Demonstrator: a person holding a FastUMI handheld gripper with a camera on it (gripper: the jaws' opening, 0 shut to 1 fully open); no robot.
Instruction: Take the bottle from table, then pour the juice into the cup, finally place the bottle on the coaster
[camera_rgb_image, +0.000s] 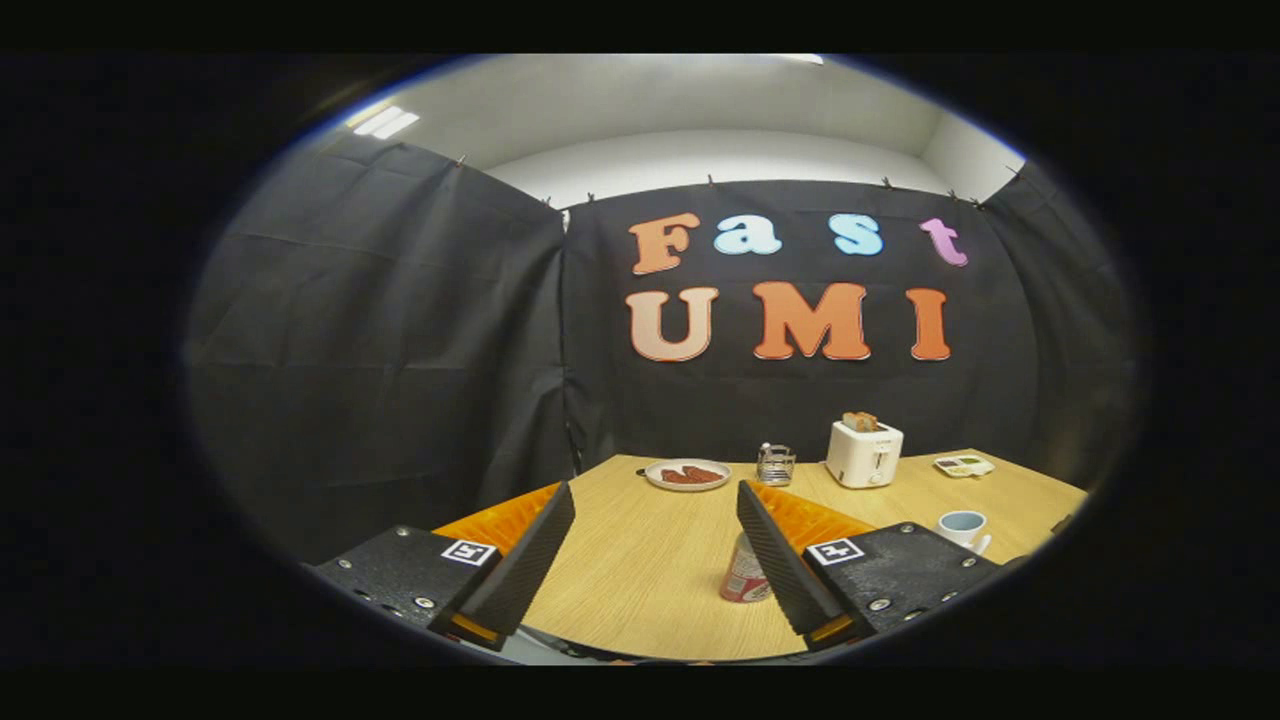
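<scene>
My gripper (655, 500) is open, its two fingers spread wide above the wooden table (640, 580), with nothing between them. A red and white bottle (742, 575) stands on the table just beside the right finger (775, 560), which hides part of it. A pale blue cup (963, 526) sits on the table farther right, past the right finger. I cannot make out a coaster.
Beyond the fingers, at the table's far side, stand a plate of food (687, 474), a small metal rack (775, 464), a white toaster (864, 453) with toast in it and a small dish (964, 465). Black cloth walls close the booth behind.
</scene>
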